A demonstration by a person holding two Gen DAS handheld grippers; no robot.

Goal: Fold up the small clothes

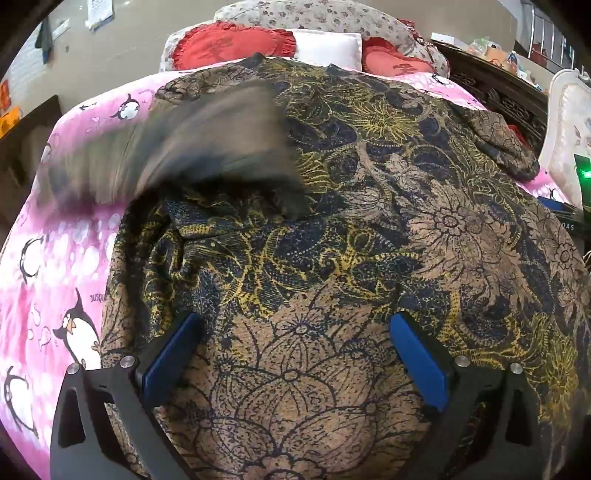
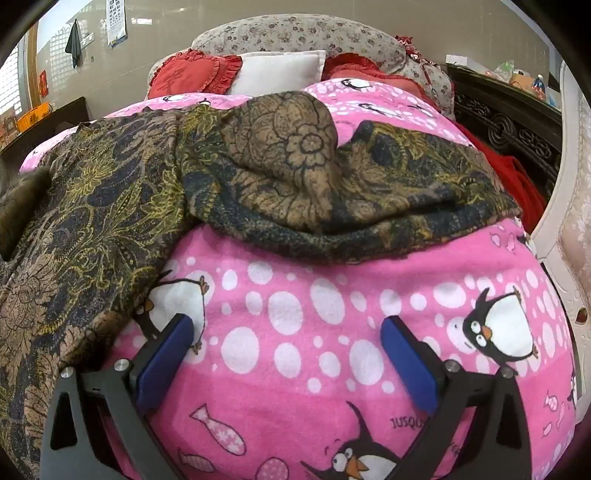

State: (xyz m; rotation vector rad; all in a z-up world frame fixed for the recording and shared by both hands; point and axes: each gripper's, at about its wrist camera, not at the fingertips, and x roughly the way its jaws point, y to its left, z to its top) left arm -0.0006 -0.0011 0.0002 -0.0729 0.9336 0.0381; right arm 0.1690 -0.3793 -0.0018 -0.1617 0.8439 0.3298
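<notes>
The left hand-held gripper [image 1: 293, 354] hovers wide open, empty, directly over the garment [image 1: 369, 221]. The right hand-held gripper [image 2: 288, 358], equally open and empty, has the garment to its left and ahead.

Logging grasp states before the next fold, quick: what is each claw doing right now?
Left claw: open, empty, over the floral garment.
Right claw: open, empty, over the pink penguin blanket.

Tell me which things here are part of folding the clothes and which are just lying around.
Part of the job: patterned garment, left gripper, right gripper, both open.

Lying about: pink penguin blanket, red heart cushions, white pillow, floral pillow.
</notes>
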